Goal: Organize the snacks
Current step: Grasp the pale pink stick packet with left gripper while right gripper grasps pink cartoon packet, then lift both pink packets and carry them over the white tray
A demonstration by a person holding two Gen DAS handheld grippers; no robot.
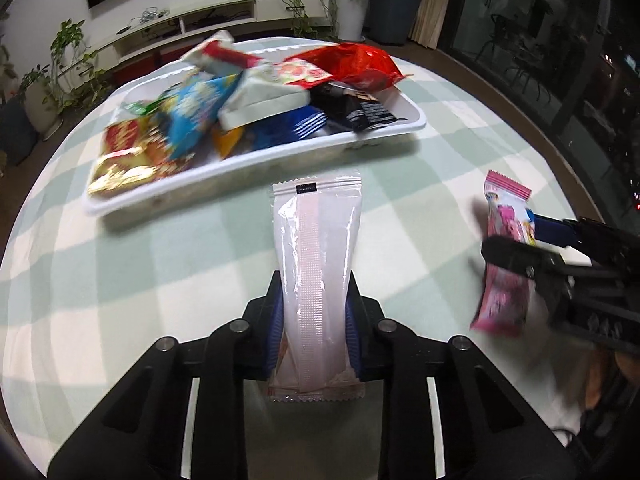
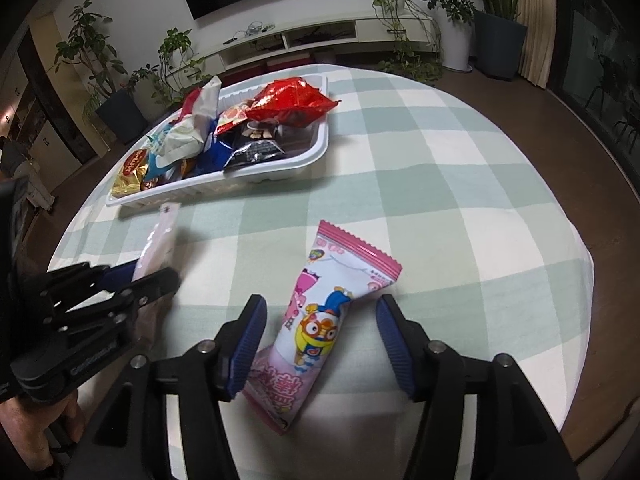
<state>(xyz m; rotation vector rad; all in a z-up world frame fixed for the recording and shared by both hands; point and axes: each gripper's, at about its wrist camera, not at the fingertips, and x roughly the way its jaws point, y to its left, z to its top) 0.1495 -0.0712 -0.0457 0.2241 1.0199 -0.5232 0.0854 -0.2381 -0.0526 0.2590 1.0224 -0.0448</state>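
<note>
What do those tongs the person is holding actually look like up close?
Both are alike. The left tongs and the right tongs are matte black plastic, built from angular linked bars joined with round silver pins. Each finger ends in a ribbed blue pad. Pale slots run along the base arms. Faint embossed lettering marks the left body.

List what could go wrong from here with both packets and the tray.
1. The left gripper pinches the pale pink packet near its lower end, so the long free end may flop or slip on the way.
2. The right gripper stands open around the cartoon packet, which lies askew; closing may catch it off-centre.
3. The white tray is heaped; added packets may slide off.
</note>
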